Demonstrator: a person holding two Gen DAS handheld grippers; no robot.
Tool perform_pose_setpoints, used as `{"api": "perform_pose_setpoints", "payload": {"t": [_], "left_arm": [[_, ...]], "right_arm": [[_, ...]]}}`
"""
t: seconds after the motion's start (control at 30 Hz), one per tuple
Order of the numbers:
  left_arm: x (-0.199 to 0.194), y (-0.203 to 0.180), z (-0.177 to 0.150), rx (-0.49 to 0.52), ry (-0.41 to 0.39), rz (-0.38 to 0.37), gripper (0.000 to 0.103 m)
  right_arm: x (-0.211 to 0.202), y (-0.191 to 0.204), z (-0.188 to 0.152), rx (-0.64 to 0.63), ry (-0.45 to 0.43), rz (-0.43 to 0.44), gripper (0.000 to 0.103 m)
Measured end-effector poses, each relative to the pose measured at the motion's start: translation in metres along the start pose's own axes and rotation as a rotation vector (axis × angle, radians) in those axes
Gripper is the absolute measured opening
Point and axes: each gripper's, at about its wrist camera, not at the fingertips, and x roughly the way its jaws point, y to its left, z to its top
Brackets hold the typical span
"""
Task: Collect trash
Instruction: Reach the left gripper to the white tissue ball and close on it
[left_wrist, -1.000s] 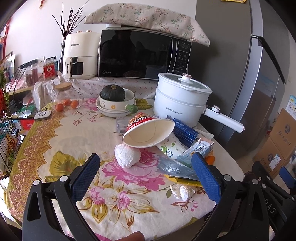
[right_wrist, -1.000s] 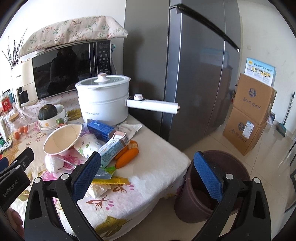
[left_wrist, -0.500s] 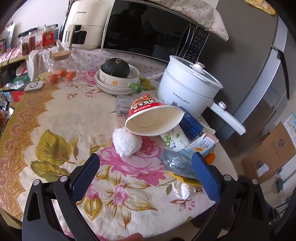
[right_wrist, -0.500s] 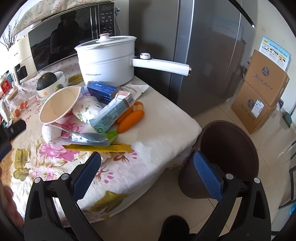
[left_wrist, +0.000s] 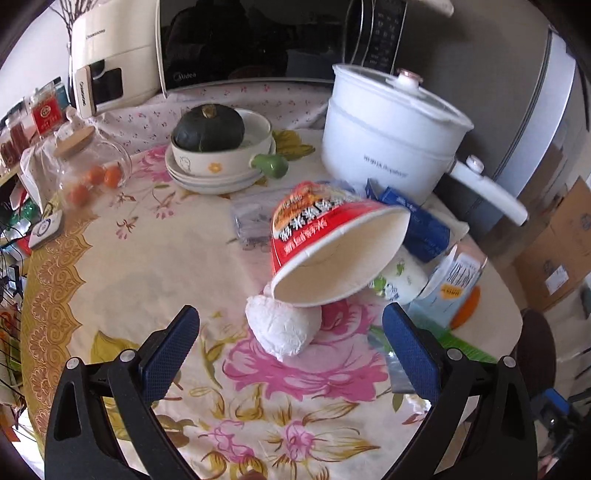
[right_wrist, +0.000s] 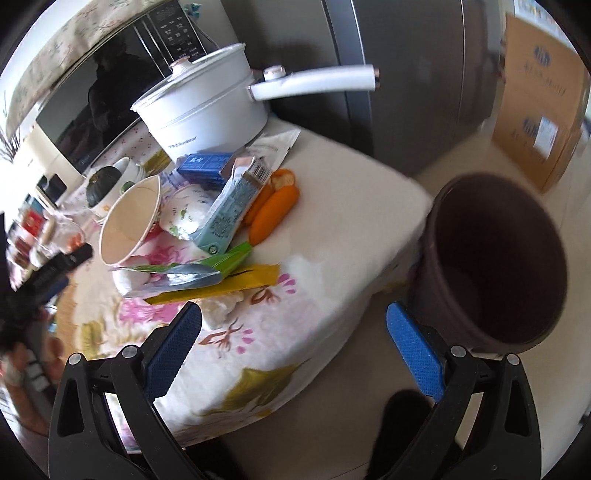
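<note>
A tipped red paper noodle cup (left_wrist: 332, 251) (right_wrist: 129, 221) lies on the floral tablecloth (left_wrist: 147, 258), its mouth over a crumpled white tissue ball (left_wrist: 282, 326). My left gripper (left_wrist: 291, 332) hangs open just in front of that ball, nothing between its fingers. Beside the cup lie a light blue carton (right_wrist: 229, 206), a blue box (right_wrist: 203, 164), a silver wrapper (right_wrist: 173, 280), a yellow wrapper (right_wrist: 221, 286) and orange peel (right_wrist: 273, 210). My right gripper (right_wrist: 295, 332) is open over the table's corner, empty. A dark brown bin (right_wrist: 491, 258) stands on the floor to its right.
A white electric pot (left_wrist: 388, 136) with a long handle stands behind the trash. A bowl holding a dark green squash (left_wrist: 208, 127), a glass jar (left_wrist: 88, 166), a microwave (left_wrist: 258, 40) and a grey fridge (right_wrist: 406, 74) surround the table. Cardboard boxes (right_wrist: 539, 92) sit on the floor.
Both grippers moved forward and tilted down. The left one has closed in on the tissue ball and cup; the right one now looks down on the table corner and the bin.
</note>
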Motion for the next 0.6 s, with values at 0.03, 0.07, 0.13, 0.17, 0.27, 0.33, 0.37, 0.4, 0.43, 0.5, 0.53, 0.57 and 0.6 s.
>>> {"api": "perform_pose_setpoints", "payload": {"t": [0.03, 0.07, 0.13, 0.17, 0.27, 0.33, 0.37, 0.4, 0.43, 0.5, 0.53, 0.57, 0.6], "left_arm": [[0.003, 0.001, -0.002, 0.005, 0.021, -0.013, 0.096], [0.007, 0.002, -0.005, 0.007, 0.04, -0.027, 0.096], [0.014, 0.005, -0.009, -0.016, 0.059, -0.022, 0.096], [0.019, 0.009, -0.009, -0.045, 0.07, -0.02, 0.096], [0.039, 0.029, -0.01, -0.206, 0.125, -0.056, 0.096], [0.053, 0.04, -0.013, -0.302, 0.152, -0.096, 0.094], [0.06, 0.045, -0.013, -0.343, 0.161, -0.112, 0.092], [0.067, 0.047, -0.014, -0.368, 0.168, -0.119, 0.091], [0.072, 0.048, -0.014, -0.381, 0.172, -0.122, 0.088], [0.083, 0.047, -0.015, -0.388, 0.182, -0.117, 0.084], [0.088, 0.046, -0.015, -0.389, 0.19, -0.119, 0.08], [0.091, 0.046, -0.015, -0.392, 0.187, -0.123, 0.077], [0.09, 0.044, -0.012, -0.386, 0.163, -0.114, 0.076]], "right_arm": [[0.003, -0.002, 0.0, 0.018, 0.02, 0.017, 0.096], [0.006, -0.005, 0.001, 0.035, 0.038, 0.032, 0.096], [0.011, -0.011, 0.0, 0.083, 0.079, 0.077, 0.096], [0.012, -0.014, 0.0, 0.108, 0.097, 0.1, 0.096], [0.02, -0.026, -0.002, 0.214, 0.159, 0.181, 0.096], [0.024, -0.031, -0.003, 0.259, 0.178, 0.199, 0.096], [0.026, -0.032, -0.003, 0.271, 0.181, 0.203, 0.096], [0.027, -0.033, -0.003, 0.283, 0.181, 0.206, 0.096], [0.027, -0.032, -0.002, 0.283, 0.175, 0.209, 0.096], [0.024, -0.03, -0.001, 0.254, 0.151, 0.197, 0.096], [0.022, -0.027, 0.001, 0.226, 0.125, 0.181, 0.096], [0.021, -0.027, 0.002, 0.202, 0.103, 0.167, 0.096], [0.018, -0.023, 0.004, 0.166, 0.072, 0.15, 0.096]]}}
